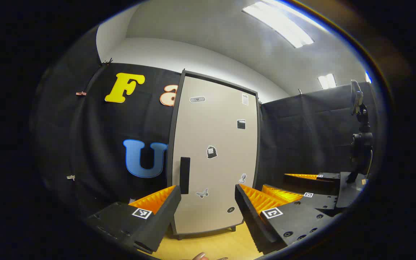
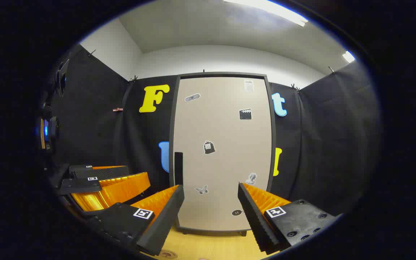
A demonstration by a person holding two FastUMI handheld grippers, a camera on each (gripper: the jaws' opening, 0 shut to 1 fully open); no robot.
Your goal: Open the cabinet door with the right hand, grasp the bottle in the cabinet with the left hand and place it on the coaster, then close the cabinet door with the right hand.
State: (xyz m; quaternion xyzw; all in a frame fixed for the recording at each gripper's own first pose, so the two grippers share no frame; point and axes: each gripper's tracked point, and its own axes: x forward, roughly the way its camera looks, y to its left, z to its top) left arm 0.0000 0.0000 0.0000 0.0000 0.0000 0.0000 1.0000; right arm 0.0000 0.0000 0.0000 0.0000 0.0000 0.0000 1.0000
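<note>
Cabinet door (image 2: 222,151) is closed, handle (image 2: 178,168) untouched; all steps apparently remain. Right gripper (image 2: 211,206) and left gripper (image 1: 208,204) both spread, holding nothing.

A recording booth: black cloth walls (image 2: 96,119), a mounted camera (image 1: 360,144), strip ceiling lights (image 1: 278,23).

Cabinet door (image 2: 222,151): smooth matt panel, pale, in a dark matt frame; small flat stickers (image 2: 209,147) on it, paper-like. Handle (image 2: 178,168): dark, matt, looks plastic. Worktop (image 2: 208,245): light wood grain, slight sheen. Booth wall (image 2: 330,144): black cloth, matt, creased into folds, clipped at the top. Left gripper (image 1: 208,209) and right gripper (image 2: 211,213): hard matt plastic bodies; fingers (image 2: 255,213) with ribbed inner faces
</note>
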